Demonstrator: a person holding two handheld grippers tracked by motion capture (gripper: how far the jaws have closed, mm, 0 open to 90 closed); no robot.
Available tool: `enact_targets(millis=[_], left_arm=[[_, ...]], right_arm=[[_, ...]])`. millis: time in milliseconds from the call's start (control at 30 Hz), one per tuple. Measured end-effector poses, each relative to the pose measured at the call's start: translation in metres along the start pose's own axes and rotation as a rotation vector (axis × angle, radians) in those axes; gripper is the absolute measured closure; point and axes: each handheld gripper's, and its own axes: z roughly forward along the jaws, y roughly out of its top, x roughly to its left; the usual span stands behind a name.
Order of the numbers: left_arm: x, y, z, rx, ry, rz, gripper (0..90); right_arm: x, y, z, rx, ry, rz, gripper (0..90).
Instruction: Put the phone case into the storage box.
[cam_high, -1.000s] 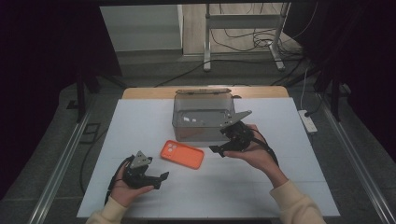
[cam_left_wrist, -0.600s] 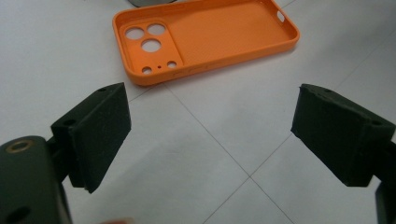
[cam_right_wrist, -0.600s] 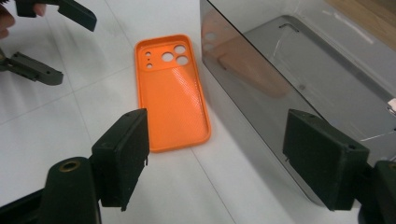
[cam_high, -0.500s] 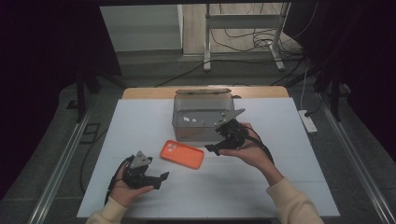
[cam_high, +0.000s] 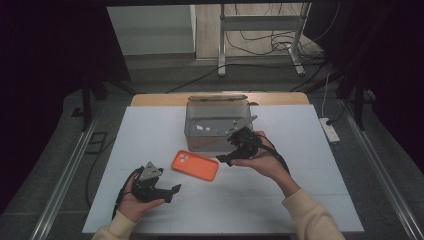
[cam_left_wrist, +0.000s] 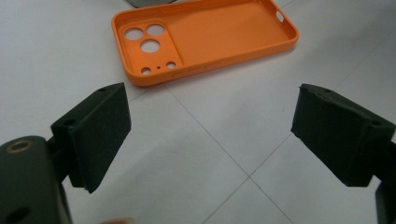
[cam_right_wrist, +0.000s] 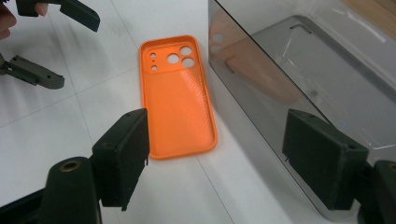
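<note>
I judge the work barely begun: the orange phone case (cam_high: 195, 165) lies hollow side up on the white surface (cam_high: 150, 130), just in front of the open metal box (cam_high: 216, 127), gripped by nothing. My right claw (cam_high: 225, 157) hovers wide beside the case's near end, and my left claw (cam_high: 172, 192) waits wide and apart. The box wall close alongside the case crowds my approach.
</note>
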Motion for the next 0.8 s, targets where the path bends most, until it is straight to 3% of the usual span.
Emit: enact_targets(millis=[800], left_arm=[[0.000, 0.000, 0.000, -0.002, -0.002, 0.000, 11.7]], right_arm=[[0.006, 0.008, 0.022, 0.044, 0.034, -0.032, 23.6]])
